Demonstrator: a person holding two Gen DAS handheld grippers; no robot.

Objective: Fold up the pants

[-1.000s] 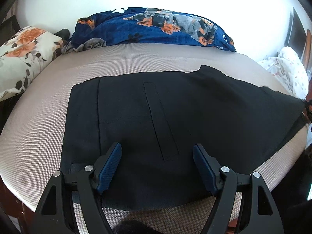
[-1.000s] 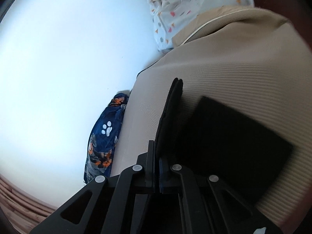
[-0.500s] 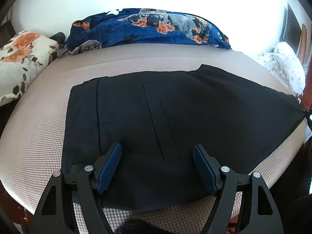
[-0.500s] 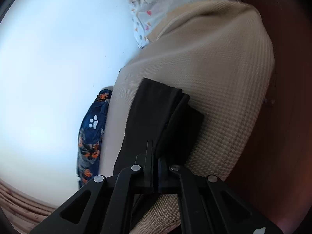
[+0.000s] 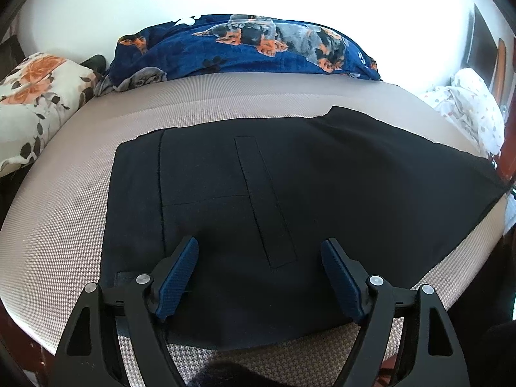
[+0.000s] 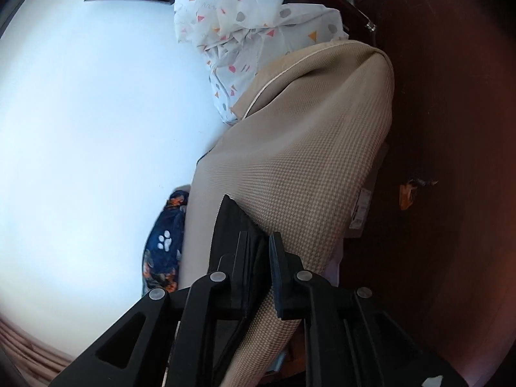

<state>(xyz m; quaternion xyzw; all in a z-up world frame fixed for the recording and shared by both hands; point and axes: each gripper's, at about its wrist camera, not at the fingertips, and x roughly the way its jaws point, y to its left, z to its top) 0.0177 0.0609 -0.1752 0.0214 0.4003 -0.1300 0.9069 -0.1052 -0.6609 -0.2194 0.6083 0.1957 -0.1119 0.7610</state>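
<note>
Black pants [image 5: 274,200] lie flat across the beige mattress [image 5: 64,225], waistband to the left, legs running right to the bed's edge. My left gripper [image 5: 259,277] is open, its blue pads just above the pants' near hem, holding nothing. In the right wrist view my right gripper [image 6: 259,258] has its jaws slightly parted around the folded end of the pants [image 6: 232,222] at the mattress edge [image 6: 306,161]. The cloth lies between the fingers, loose.
A blue dog-print blanket [image 5: 245,48] lies along the far side of the bed. A floral pillow [image 5: 35,96] is at the left. A white spotted sheet [image 5: 474,106] is bunched at the right, also in the right wrist view [image 6: 245,32]. Dark wood furniture [image 6: 451,161] stands beside the bed.
My right gripper has carried the pants' end down to the mattress edge and its jaws have parted from shut. The pants now lie flatter. My left gripper has barely moved.
</note>
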